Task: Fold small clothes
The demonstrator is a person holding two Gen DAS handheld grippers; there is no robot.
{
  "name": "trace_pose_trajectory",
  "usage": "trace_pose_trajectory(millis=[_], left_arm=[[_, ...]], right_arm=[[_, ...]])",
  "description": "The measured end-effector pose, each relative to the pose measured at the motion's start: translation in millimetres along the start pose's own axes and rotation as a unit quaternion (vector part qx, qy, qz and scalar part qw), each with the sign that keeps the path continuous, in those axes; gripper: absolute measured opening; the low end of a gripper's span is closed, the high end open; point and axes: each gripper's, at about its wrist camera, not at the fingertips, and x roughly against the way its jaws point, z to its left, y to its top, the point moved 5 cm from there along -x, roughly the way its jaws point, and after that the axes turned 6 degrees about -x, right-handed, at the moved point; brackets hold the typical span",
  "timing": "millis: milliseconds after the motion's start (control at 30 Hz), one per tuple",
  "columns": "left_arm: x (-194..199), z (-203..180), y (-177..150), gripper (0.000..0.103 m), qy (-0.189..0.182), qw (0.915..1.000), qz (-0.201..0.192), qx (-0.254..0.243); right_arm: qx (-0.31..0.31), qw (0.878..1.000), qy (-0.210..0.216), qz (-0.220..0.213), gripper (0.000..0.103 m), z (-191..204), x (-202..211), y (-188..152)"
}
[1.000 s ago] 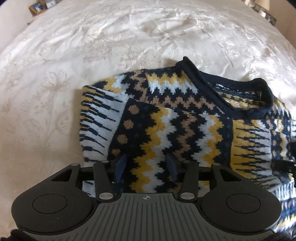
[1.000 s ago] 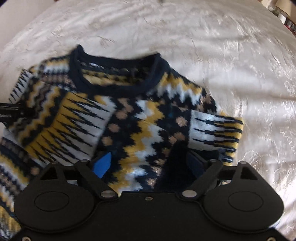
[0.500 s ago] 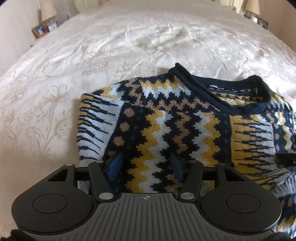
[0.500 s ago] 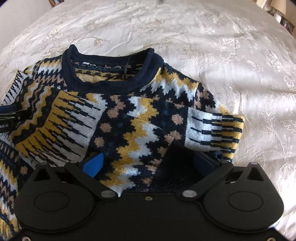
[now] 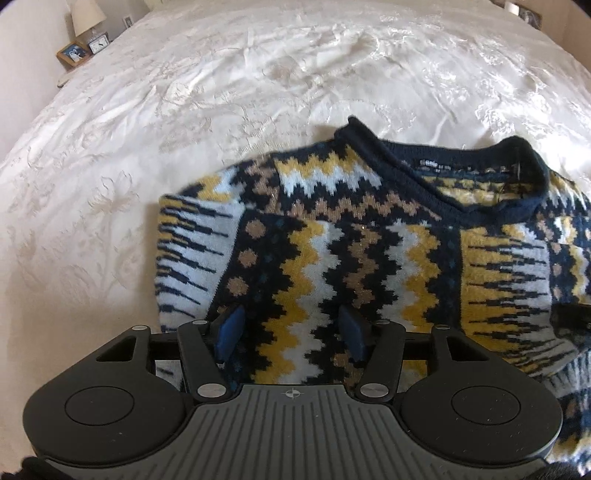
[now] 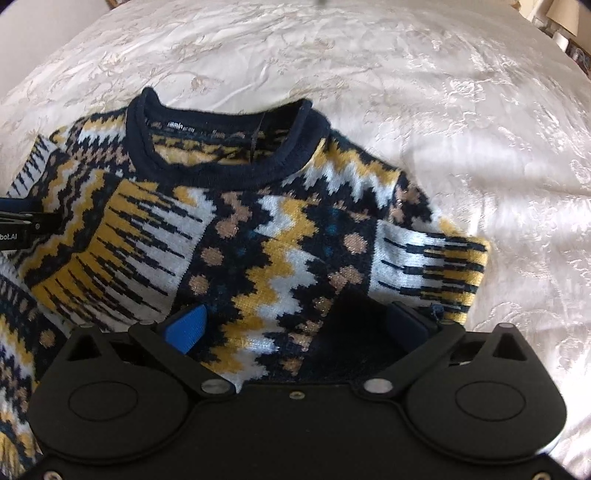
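The patterned sweater (image 5: 369, 251) lies on the white bedspread (image 5: 221, 92), filling the lower middle and right of the left wrist view, its sleeves folded in across the front. Compared with a second ago, more of the bed's far end shows, with a lamp (image 5: 86, 16) at upper left. The left gripper (image 5: 291, 328) stands half spread, slightly wider than before, pinching nothing. The right gripper (image 6: 299, 325) is spread wide over the sweater's lower edge, wider than earlier.

Bright daylight, fisheye-warped edges, slight blur
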Motion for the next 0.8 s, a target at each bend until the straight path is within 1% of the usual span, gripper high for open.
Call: trace_pose_trajectory(millis=[67, 133, 233, 400, 500, 667, 800], left_arm=[[11.0, -0.7, 1.9, 0.054, 0.010, 0.9999, -0.010, -0.003], [25.3, -1.0, 2.1, 0.054, 0.017, 0.9996, -0.022, -0.002], [52.6, 1.3, 1.7, 0.054, 0.019, 0.9989, -0.043, 0.007], [103.1, 6.2, -4.6, 0.054, 0.020, 0.9962, -0.076, 0.037], [131.6, 5.1, -15.1, 0.054, 0.023, 0.9942, -0.094, 0.046], [177.8, 1.0, -41.4, 0.054, 0.025, 0.9908, -0.117, 0.062], [212.3, -1.1, -64.3, 0.054, 0.035, 0.9860, -0.138, 0.088]], right_arm=[[0.005, 1.000, -0.014, -0.013, 0.102, 1.5, 9.0, 2.1], [0.006, 0.999, -0.022, -0.038, 0.102, 2.8, 24.1, 3.7], [-0.008, 0.997, -0.019, -0.074, 0.102, 1.8, 53.1, 4.3], [-0.027, 0.992, -0.004, -0.121, 0.102, -0.6, 98.3, 0.8], [-0.034, 0.990, 0.009, -0.139, 0.102, 3.2, 119.0, -5.8], [-0.036, 0.986, 0.029, -0.161, 0.102, 8.7, 153.1, -27.8], [-0.036, 0.982, 0.054, -0.177, 0.102, 14.6, 177.1, -46.7]])
